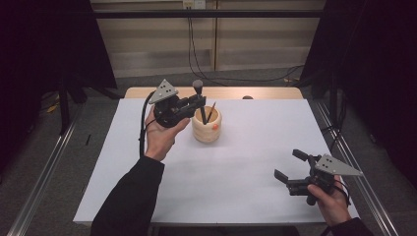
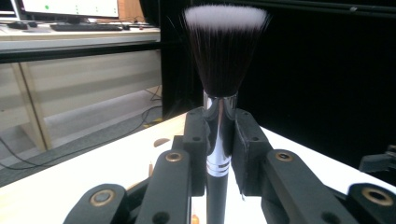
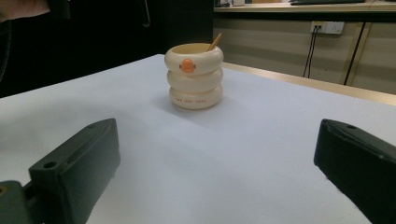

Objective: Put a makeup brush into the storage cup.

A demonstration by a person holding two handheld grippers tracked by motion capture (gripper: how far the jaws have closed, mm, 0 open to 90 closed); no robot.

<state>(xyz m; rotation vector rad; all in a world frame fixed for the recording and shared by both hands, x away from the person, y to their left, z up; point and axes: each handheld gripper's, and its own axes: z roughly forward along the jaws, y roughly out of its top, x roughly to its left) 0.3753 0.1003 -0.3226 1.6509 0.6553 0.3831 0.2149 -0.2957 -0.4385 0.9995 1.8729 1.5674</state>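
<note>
A makeup brush [image 2: 219, 116] is clamped by its handle between the jaws of the left gripper [image 1: 196, 102], just below the silver ferrule, and is held upright with its white-tipped bristles on top. In the high view the brush is seen held above the cream ringed holder [image 1: 206, 127], with its lower handle reaching down toward the mouth of the holder. The holder is placed on the white worktop [image 1: 236, 167] near the middle of its far edge, and a pencil [image 1: 211, 112] is leaned inside it. The right gripper [image 1: 291, 169] is held low near the right front corner of the worktop, well apart from the holder; its jaws are spread wide with nothing between them.
</note>
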